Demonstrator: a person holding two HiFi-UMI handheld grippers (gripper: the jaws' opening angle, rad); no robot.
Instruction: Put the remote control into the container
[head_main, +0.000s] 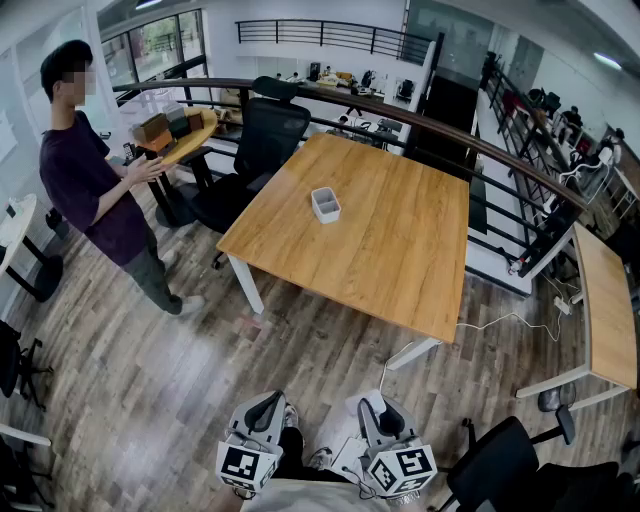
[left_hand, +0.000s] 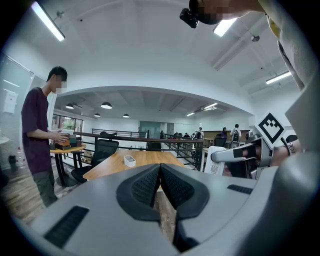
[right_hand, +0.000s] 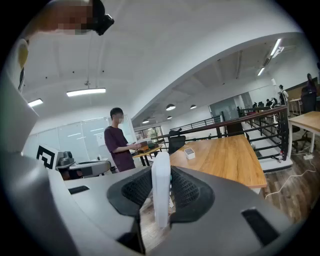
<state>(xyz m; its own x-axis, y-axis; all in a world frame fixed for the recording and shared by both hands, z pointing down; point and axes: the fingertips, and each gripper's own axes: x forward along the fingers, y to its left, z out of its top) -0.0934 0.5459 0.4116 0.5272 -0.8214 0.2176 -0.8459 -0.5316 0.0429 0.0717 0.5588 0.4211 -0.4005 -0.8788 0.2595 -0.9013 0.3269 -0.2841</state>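
A small white container (head_main: 325, 204) stands on the wooden table (head_main: 400, 250), some way ahead of me across the floor; it is also in the left gripper view (left_hand: 129, 160) and the right gripper view (right_hand: 189, 152). My right gripper (right_hand: 161, 175) is shut on a white remote control (right_hand: 161, 192), which stands upright between the black ribbed pads. My left gripper (left_hand: 160, 170) is shut with its pads touching and nothing between them. In the head view both grippers, left (head_main: 266, 412) and right (head_main: 385, 420), are held low near my body, well short of the table.
A person (head_main: 100, 190) stands at the left beside a round table (head_main: 190, 140) with boxes. A black office chair (head_main: 265, 140) sits at the table's far-left corner. A railing (head_main: 500, 150) runs behind. A second table (head_main: 605, 300) and another chair (head_main: 500, 460) are at the right.
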